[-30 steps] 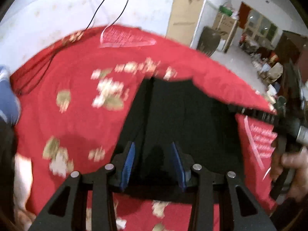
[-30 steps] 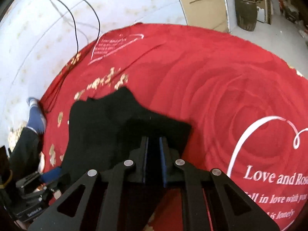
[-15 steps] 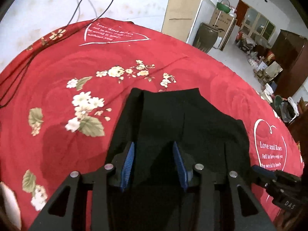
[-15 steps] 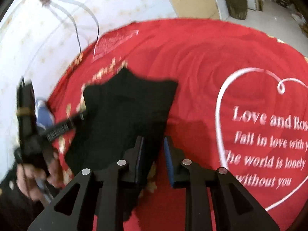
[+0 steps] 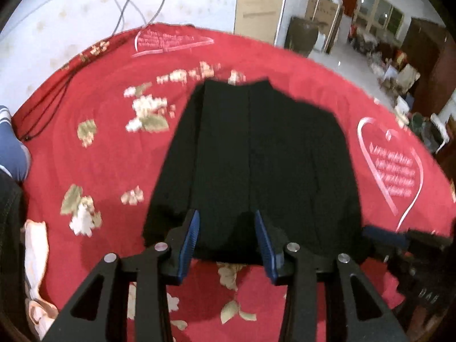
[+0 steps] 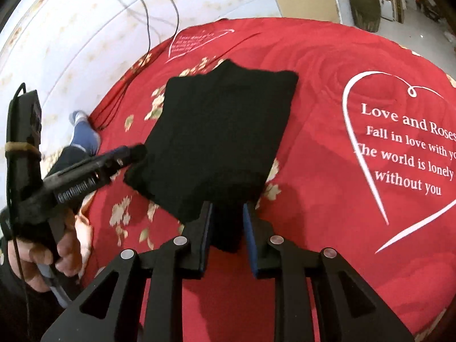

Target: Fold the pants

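Note:
Black pants (image 5: 256,156) lie folded into a rough rectangle on a red flowered bedspread (image 5: 99,156). My left gripper (image 5: 226,219) hovers over the near edge of the pants, open, its blue pads (image 5: 191,236) wide apart with fabric below them. In the right wrist view the pants (image 6: 222,131) lie ahead. My right gripper (image 6: 228,211) stands narrowly open at their near corner, a bump of black fabric between the fingers. The left gripper's tip (image 6: 134,151) touches the pants' left edge, held by a hand (image 6: 42,259). The right gripper (image 5: 382,232) shows at the pants' right edge.
A white heart with printed words (image 6: 399,148) marks the bedspread right of the pants. Cables (image 6: 148,22) run along the white wall behind. A blue-socked foot (image 5: 11,148) and a peach cloth (image 5: 34,245) sit at the left. A brown jar (image 5: 302,35) stands beyond.
The right gripper has let go of the pants, parted slightly and slid along their near edge. The left gripper stayed open and pulled back to the near edge. The pants now lie flat.

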A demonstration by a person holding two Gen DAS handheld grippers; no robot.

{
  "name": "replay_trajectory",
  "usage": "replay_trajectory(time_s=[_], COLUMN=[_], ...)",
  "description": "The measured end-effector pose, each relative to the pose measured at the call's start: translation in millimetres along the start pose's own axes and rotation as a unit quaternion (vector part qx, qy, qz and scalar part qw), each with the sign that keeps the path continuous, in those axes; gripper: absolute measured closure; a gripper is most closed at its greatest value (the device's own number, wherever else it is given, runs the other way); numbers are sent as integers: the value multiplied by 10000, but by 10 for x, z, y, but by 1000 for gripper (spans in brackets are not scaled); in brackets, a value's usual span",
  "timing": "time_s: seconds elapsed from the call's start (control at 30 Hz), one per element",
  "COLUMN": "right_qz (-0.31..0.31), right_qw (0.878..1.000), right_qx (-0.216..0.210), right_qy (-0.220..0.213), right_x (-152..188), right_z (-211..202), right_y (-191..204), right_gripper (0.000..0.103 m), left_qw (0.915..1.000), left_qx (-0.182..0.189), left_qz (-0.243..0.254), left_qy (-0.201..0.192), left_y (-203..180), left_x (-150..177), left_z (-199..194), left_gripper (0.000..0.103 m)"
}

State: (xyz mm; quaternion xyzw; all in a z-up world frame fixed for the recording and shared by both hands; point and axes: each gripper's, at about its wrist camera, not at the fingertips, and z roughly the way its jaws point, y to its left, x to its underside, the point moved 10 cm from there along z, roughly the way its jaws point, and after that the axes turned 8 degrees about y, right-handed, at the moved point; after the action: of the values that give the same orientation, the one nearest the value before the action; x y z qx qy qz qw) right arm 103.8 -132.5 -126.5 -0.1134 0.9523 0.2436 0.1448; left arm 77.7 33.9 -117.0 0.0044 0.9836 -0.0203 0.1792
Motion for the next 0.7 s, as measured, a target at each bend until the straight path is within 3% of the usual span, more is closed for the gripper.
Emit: replay_trajectory(time_s=[0.17, 0.27, 0.43, 0.7], right_qz=[243, 449, 463, 1168], right_qw=[9995, 9987, 9986, 9926], right_qx=[39, 19, 80, -214], right_qy=[187, 239, 221, 240], right_x=[-14, -6, 26, 276], right_z=[106, 133, 75, -199], right_y=[-114, -205, -219, -300], right_gripper=[70, 58, 58, 58], left_qw=[9999, 9999, 9999, 9997], left_qx=[-79, -67, -53, 120], left_qz=[103, 97, 99, -103], left_qy=[-25, -35, -49, -210], left_y=[-23, -15, -38, -11], left_x=[13, 21, 63, 232], left_z=[20, 20, -59, -411], left_gripper=[59, 59, 60, 60])
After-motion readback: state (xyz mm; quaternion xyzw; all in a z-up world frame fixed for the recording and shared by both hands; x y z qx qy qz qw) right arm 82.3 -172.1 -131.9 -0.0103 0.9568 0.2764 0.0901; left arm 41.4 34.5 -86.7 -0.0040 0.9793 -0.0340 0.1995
